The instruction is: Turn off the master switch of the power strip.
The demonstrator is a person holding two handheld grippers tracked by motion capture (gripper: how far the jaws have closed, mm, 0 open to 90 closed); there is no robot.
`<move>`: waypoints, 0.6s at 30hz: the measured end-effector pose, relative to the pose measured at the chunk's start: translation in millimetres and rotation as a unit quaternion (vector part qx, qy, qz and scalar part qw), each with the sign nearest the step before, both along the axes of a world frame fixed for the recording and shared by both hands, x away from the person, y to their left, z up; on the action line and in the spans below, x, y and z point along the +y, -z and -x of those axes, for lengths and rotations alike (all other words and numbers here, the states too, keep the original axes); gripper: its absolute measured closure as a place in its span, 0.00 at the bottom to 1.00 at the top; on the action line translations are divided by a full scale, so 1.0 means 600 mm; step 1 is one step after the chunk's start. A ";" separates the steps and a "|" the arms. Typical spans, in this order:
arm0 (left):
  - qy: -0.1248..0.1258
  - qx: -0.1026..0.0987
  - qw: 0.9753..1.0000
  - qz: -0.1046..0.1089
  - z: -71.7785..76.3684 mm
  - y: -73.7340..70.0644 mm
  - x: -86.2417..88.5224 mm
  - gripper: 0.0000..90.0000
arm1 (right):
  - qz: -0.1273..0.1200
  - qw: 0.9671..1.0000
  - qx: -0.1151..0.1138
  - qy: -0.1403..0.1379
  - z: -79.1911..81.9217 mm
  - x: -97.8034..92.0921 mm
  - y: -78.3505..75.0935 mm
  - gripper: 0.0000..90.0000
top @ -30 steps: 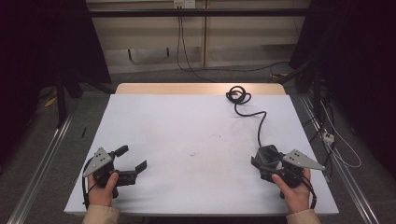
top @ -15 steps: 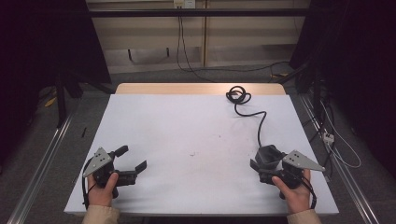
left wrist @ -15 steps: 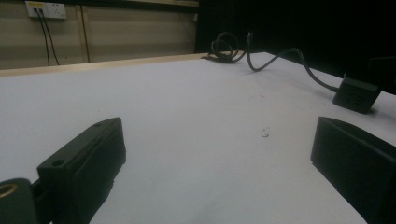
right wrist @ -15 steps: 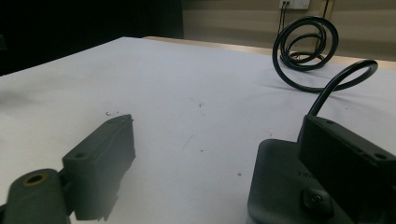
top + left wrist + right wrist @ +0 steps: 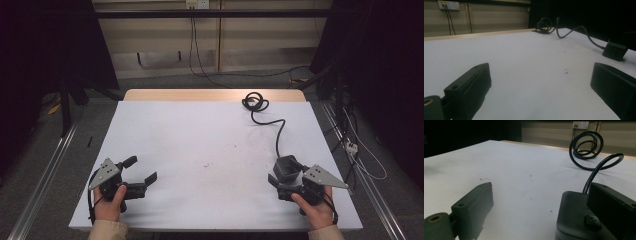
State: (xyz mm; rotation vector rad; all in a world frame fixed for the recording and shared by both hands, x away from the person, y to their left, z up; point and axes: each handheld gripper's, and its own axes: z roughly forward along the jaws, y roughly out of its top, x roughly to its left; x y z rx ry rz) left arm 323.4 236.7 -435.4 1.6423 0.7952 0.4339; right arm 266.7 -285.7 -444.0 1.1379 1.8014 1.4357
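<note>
A black power adapter (image 5: 286, 166) lies on the white table (image 5: 200, 135) near the right front. Its cable (image 5: 278, 131) runs back to a coil (image 5: 255, 102) at the far edge. My right gripper (image 5: 286, 177) is open around the adapter. In the right gripper view the adapter (image 5: 574, 220) sits between the jaws, close against the right-hand one, with my right gripper (image 5: 540, 192) spread wide. My left gripper (image 5: 141, 170) rests open at the front left with nothing between its jaws. In the left gripper view, my left gripper (image 5: 540, 75) looks across the table at the adapter (image 5: 615, 51).
A wooden strip (image 5: 210, 95) borders the table's far edge. A metal rail (image 5: 45, 170) runs along the floor on the left. Loose cables and a plug (image 5: 352, 147) lie on the floor to the right. A wall socket (image 5: 196, 4) sits behind.
My right gripper has edged slightly toward the near edge beside the adapter. The left gripper has not moved.
</note>
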 end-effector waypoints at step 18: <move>0.000 0.000 1.000 0.001 0.000 0.000 0.000 0.03 | 0.007 1.000 -0.005 0.003 0.009 -0.012 0.002 0.08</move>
